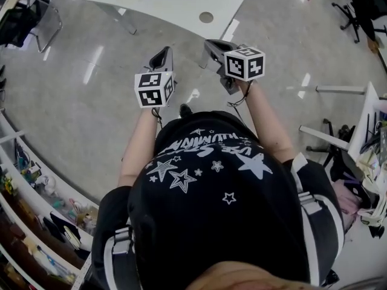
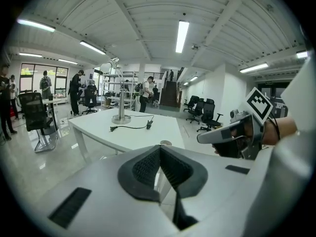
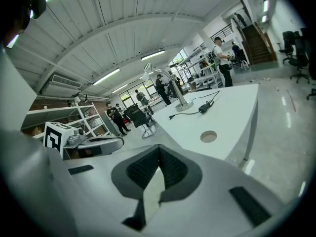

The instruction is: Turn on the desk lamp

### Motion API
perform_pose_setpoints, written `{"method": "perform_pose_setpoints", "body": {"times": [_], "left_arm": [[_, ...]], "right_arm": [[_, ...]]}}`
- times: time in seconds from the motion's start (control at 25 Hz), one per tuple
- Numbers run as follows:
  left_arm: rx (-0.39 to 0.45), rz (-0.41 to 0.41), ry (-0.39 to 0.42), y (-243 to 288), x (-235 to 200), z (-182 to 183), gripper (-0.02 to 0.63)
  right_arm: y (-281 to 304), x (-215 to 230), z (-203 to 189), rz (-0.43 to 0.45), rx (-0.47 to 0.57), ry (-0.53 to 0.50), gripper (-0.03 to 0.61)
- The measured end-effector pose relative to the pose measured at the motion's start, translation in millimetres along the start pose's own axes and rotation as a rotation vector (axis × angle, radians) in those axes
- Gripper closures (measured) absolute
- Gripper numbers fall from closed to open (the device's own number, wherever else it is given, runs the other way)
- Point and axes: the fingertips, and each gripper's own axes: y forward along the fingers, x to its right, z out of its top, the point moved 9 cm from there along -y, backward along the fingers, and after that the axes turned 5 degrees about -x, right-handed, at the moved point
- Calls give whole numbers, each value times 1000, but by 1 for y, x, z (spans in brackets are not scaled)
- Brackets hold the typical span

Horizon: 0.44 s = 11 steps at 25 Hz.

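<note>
Approach stage, before any contact. Nearest to us, the left tool and the right tool are held side by side in front of the body. Each is clenched, its pads pressed tip to tip with nothing between them. Below and ahead lies bare floor, so we stand well apart from the white table. On that table a round hole comes first, near the front edge. Farther back a black cord runs across the top, its plug end lying loose on the surface. It carries a dark lump that we take for an inline switch, though it is too small to confirm. At the far end stands the desk lamp, upright on a round base; whether it is lit we cannot tell. Beyond it are office chairs and several people. We judge that the next move calls for closing the gap to the table, reaching past the hole, and locating the switch. A clenched tip should suffice to press it, and the loose plug may need attention first.
</note>
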Motion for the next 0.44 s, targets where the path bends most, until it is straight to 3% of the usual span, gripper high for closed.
{"method": "perform_pose_setpoints", "body": {"times": [0.44], "left_arm": [[0, -21, -8, 3, 36, -4, 601]], "right_arm": [[-28, 27, -22, -16, -12, 55, 574]]}}
